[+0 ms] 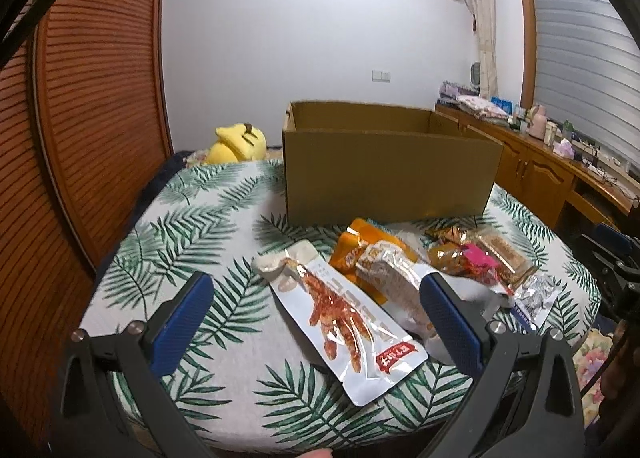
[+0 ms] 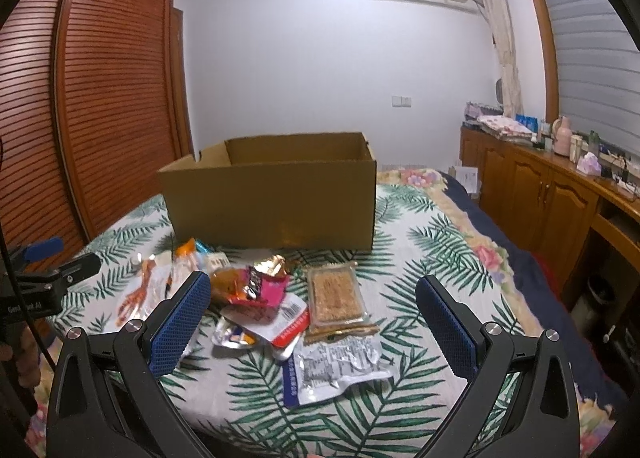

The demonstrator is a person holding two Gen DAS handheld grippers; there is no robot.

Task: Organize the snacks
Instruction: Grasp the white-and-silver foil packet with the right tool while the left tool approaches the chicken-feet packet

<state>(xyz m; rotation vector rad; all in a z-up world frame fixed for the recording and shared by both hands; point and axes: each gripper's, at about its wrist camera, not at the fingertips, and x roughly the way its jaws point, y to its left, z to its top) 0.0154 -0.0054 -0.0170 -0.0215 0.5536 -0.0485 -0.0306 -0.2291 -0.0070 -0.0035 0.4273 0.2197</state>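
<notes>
Both claws spread, empty. Left claw (image 1: pixel 316 312) over chicken-foot pack (image 1: pixel 340 318); box (image 1: pixel 388 170) at 12 o'clock. Next, I reckon: drop, pinch pack.

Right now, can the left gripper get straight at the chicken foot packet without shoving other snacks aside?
Probably yes. The left gripper is open, and the chicken foot packet lies flat between its fingers at the near left edge of the pile. Only its far right edge touches the beige packet.

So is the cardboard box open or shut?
Open: the cardboard box stands upright, its top uncovered, inner walls visible. Its contents cannot be seen.
</notes>
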